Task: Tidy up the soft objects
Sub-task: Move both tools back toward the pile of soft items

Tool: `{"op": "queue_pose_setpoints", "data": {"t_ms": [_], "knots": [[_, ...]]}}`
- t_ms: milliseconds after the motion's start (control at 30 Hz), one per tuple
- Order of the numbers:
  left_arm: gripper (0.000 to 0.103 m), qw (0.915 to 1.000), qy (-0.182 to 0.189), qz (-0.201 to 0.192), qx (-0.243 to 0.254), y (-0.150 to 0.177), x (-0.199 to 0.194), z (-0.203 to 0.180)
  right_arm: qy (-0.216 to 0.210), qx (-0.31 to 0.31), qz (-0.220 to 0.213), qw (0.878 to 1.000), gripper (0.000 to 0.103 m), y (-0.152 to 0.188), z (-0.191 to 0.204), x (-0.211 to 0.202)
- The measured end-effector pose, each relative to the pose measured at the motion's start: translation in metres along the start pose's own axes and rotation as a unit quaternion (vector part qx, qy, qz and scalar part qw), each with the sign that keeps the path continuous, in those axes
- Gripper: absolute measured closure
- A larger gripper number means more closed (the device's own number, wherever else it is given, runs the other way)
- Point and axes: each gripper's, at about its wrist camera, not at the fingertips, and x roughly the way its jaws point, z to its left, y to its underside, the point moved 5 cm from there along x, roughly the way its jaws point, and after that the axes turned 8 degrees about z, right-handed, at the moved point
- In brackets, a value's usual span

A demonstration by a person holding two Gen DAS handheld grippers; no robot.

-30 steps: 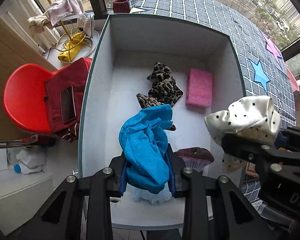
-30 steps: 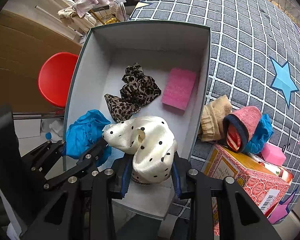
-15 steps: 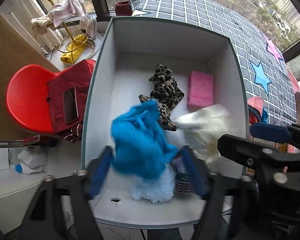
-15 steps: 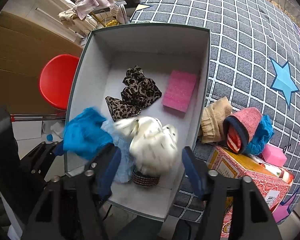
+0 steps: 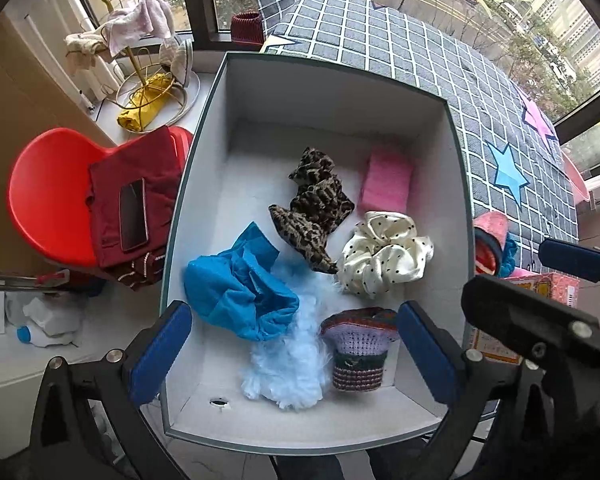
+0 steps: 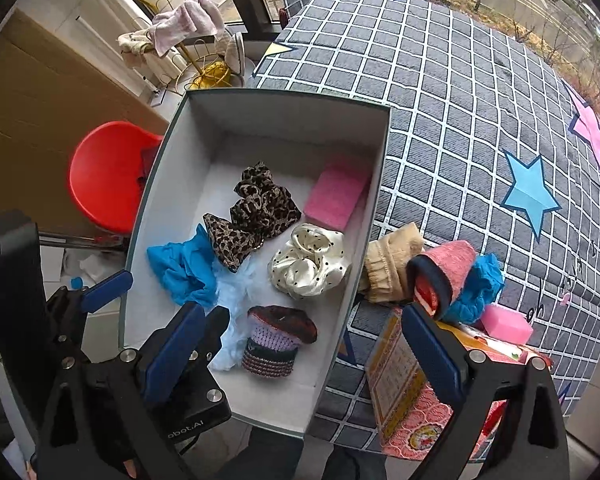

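A white box [image 5: 204,184] [image 6: 168,160] holds a blue cloth [image 5: 240,284] [image 6: 184,266], a white polka-dot scrunchie [image 5: 384,256] [image 6: 310,266], leopard scrunchies [image 5: 316,208] [image 6: 256,208], a pink sponge [image 5: 386,180] [image 6: 336,192], a pale blue fluffy piece [image 5: 288,364] [image 6: 236,292] and a knitted cup [image 5: 360,344] [image 6: 276,340]. My left gripper [image 5: 292,356] is open and empty above the box's near end. My right gripper [image 6: 304,356] is open and empty over the box's near right corner.
Right of the box on the checked cloth [image 6: 460,120] lie a beige sock [image 6: 392,264], a pink-red slipper [image 6: 440,280], a blue cloth [image 6: 480,284], a pink sponge [image 6: 504,324] and a patterned carton [image 6: 412,392]. A red chair [image 5: 48,200] with a phone stands left.
Both grippers opened. The blue cloth dropped into the box at left and the polka-dot scrunchie dropped into it at right.
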Motion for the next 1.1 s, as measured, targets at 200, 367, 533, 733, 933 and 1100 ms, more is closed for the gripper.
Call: {"op": "queue_pose_setpoints", "data": {"t_ms": [200, 367, 533, 733, 933, 1100], "knots": [[0.000, 1.0000, 0.001, -0.002, 0.009, -0.002, -0.010, -0.009, -0.008, 0.015, -0.010, 1.000, 0.004, 0.001, -0.010, -0.015], [0.000, 0.9997, 0.013, -0.002, 0.020, -0.008, -0.019, -0.020, -0.015, 0.033, -0.022, 0.999, 0.004, 0.003, -0.029, -0.031], [0.000, 0.9990, 0.019, 0.005, 0.039, -0.015, -0.027, -0.041, -0.010, 0.064, -0.037, 0.997, 0.004, 0.007, -0.064, -0.050], [0.000, 0.9962, 0.029, 0.020, 0.080, -0.022, -0.034, -0.080, -0.019, 0.126, -0.044, 0.991, 0.004, 0.020, -0.121, -0.063], [0.000, 0.9910, 0.046, 0.029, 0.123, -0.035, -0.038, -0.126, -0.028, 0.196, -0.033, 0.980, 0.004, 0.042, -0.183, -0.057], [0.000, 0.9881, 0.063, 0.049, 0.131, -0.049, -0.032, -0.155, -0.040, 0.238, -0.011, 0.970, 0.004, 0.055, -0.219, -0.039]]}}
